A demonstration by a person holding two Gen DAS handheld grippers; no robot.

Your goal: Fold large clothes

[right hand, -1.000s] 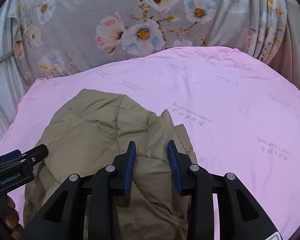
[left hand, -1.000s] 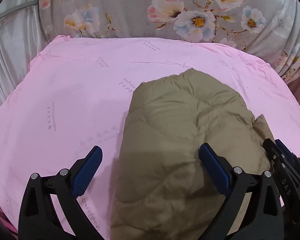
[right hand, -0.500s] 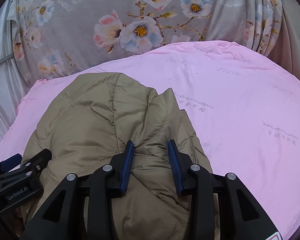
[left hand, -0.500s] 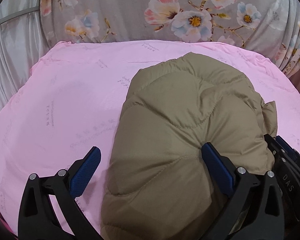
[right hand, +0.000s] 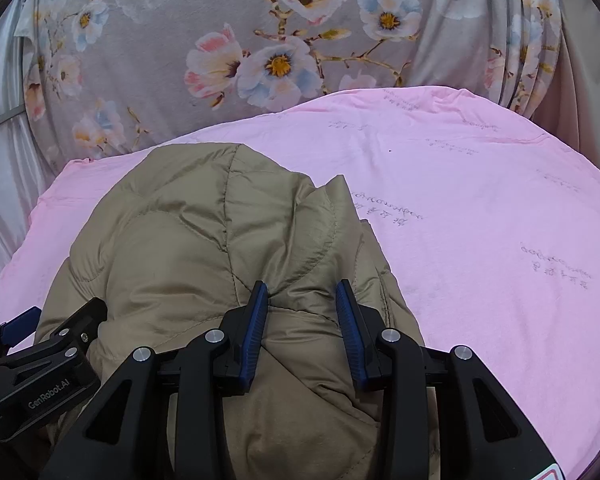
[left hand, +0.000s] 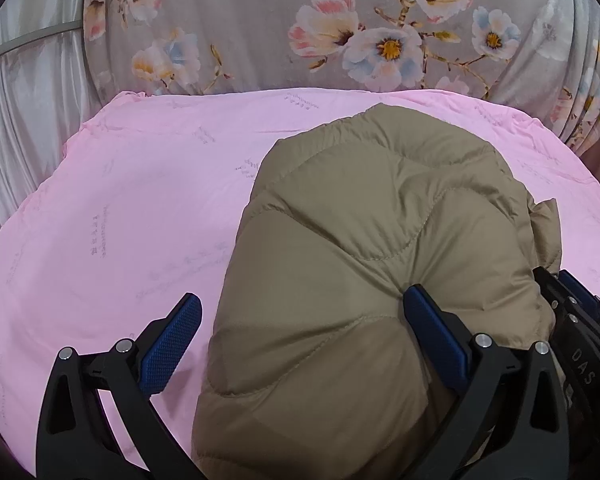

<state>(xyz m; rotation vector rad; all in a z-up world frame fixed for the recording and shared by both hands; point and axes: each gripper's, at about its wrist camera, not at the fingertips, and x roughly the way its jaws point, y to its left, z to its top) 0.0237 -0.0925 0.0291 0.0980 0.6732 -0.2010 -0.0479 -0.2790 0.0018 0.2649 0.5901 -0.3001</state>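
**Right wrist view: tan quilted jacket bunched on pink sheet, both tongs at its near edge**

Right wrist view: the tan quilted jacket (right hand: 204, 240) lies in a puffy, folded-over heap on the pink sheet (right hand: 480, 208), left of centre and toward the near edge. Curved stitch lines run across its top. A pointed flap sticks up on its right side, with thinner layers showing below that flap.

The right tongs (right hand: 302, 296) are narrowed to a small gap, and a ridge of jacket fabric is pinched between the blue pads (right hand: 256, 324); the cloth puckers at both tips. So they grip the jacket.

Left wrist view: same jacket (left hand: 364, 240) fills the centre and lower right, and pink sheet (left hand: 132, 216) is bare to the left. The left tongs (left hand: 296, 316) are spread wide. The right-hand pad presses into a dimple in the jacket's top, and the left-hand pad sits over bare sheet, just beside the jacket's edge, not touching it. No grip there.

The right tongs' black body shows at the lower right edge of the left view, against the jacket. The left tongs' body, lettered GenRobot.AI, shows at the lower left of the right view.

Behind the sheet, a grey floral fabric (right hand: 260, 40) covers the background. Pale silvery drapery (left hand: 20, 120) hangs at far left.
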